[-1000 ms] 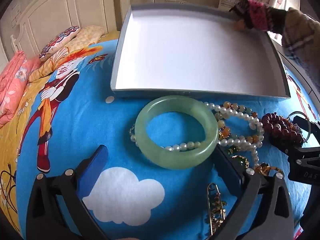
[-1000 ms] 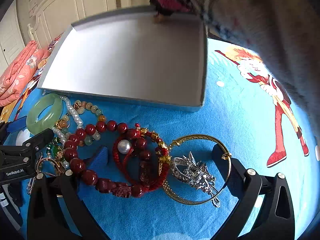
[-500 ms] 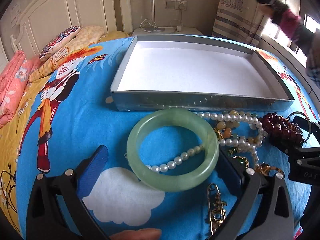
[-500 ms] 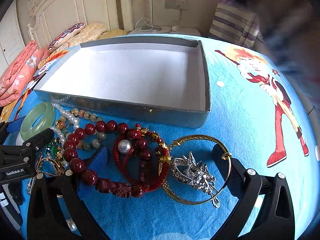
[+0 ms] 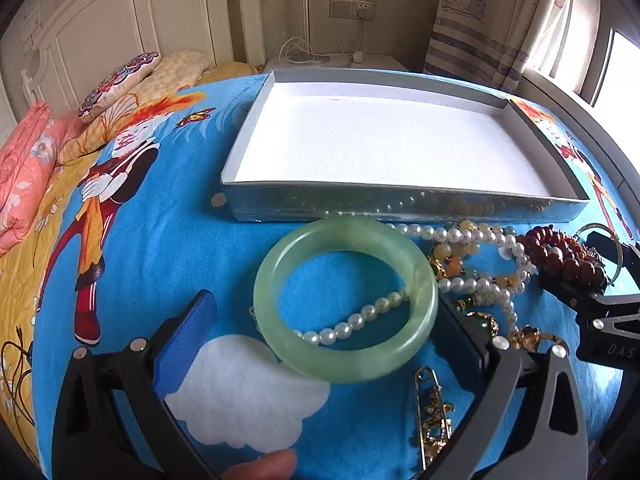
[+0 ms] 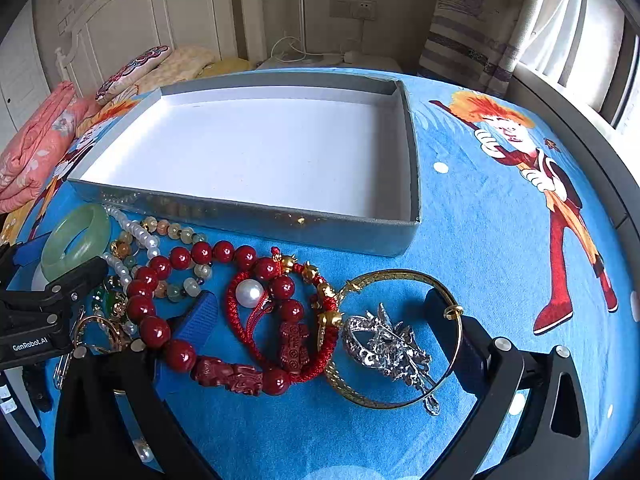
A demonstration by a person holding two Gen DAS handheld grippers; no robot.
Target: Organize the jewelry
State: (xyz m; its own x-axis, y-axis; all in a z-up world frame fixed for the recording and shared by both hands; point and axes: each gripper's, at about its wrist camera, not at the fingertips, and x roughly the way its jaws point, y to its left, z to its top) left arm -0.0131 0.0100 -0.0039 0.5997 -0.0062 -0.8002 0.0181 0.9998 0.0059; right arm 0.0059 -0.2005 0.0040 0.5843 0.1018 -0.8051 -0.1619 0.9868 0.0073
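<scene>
Nothing is sorted yet, I judge. Both the left hand-held gripper point(image 5: 326, 312) and the right hand-held gripper point(image 6: 320, 316) are open and hold nothing. The green bangle point(image 5: 344, 298), pearls point(image 5: 476, 240) and red beads point(image 6: 172, 312) lie on the bed, near the empty box point(image 6: 256, 216).

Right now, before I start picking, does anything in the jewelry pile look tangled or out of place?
Yes. The pearl strand runs under the green jade bangle and shows through its middle, so lifting either may drag the other. The silver brooch lies inside the gold bangle. The gray box holds nothing.
</scene>
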